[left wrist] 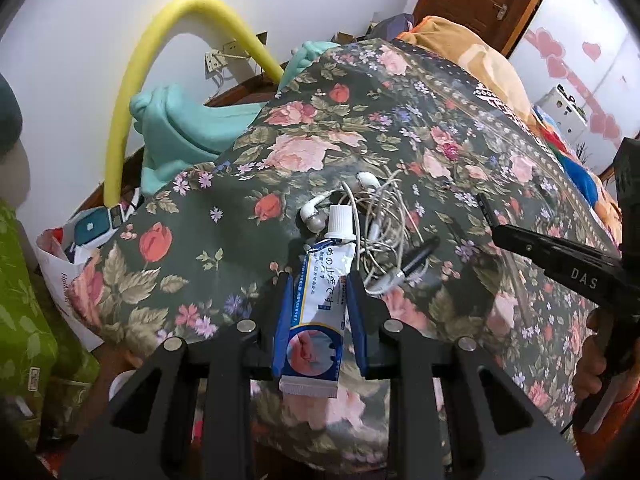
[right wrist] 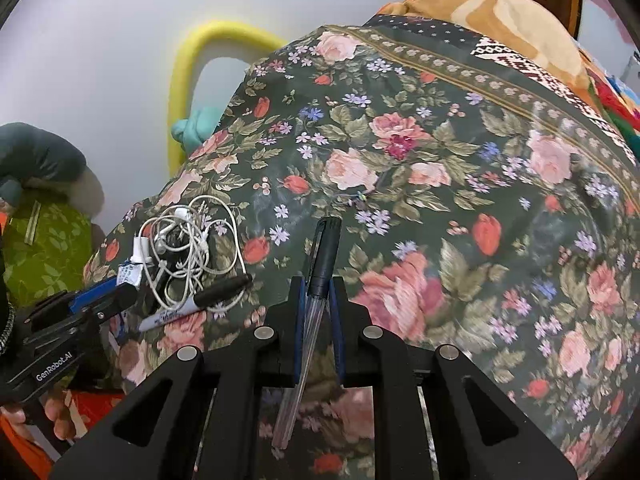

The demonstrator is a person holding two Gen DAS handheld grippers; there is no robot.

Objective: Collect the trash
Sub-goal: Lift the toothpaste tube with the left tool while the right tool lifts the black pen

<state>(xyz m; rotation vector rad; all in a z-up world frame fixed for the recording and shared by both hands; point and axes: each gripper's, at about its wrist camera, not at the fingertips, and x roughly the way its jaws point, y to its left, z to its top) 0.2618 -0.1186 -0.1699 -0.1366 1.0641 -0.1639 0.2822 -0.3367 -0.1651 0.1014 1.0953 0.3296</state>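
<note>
My left gripper is shut on a white and blue ointment tube with a white cap, held above the floral bedspread. Just beyond it lie tangled white earphones and a black marker. My right gripper is shut on a pen with a clear barrel and dark cap, tilted upright between the pads. In the right wrist view the earphones and the marker lie to the left, beside the left gripper. The right gripper shows at the right of the left wrist view.
A yellow foam tube arches by the white wall. A teal cloth lies at the bed's edge. A white bag with boxes stands on the floor at left, next to a green leafy cushion. An orange blanket lies at the far end.
</note>
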